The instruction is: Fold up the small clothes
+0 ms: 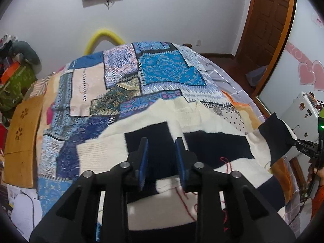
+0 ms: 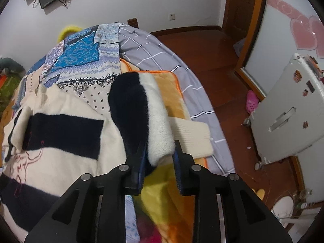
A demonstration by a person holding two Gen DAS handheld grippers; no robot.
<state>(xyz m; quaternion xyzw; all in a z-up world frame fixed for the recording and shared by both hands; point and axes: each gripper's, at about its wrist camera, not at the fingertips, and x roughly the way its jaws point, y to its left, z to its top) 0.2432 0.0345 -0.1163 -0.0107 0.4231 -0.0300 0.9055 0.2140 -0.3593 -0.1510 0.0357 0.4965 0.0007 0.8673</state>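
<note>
So, sweater (image 1: 154, 125) flat on bed (image 2: 162, 46). Right gripper (image 2: 159, 158) pinches its sleeve (image 2: 141, 113), lifted, probably for folding inward. Left gripper (image 1: 162, 158) above sweater middle, spread, empty.

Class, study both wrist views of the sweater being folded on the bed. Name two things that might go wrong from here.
1. The right gripper pinches only the edge of the sleeve; the thick knit may slip out mid-fold.
2. The left gripper hovers open above the sweater, so nothing pins the body; pulling the sleeve across could drag or bunch it on the patchwork bedspread.
</note>
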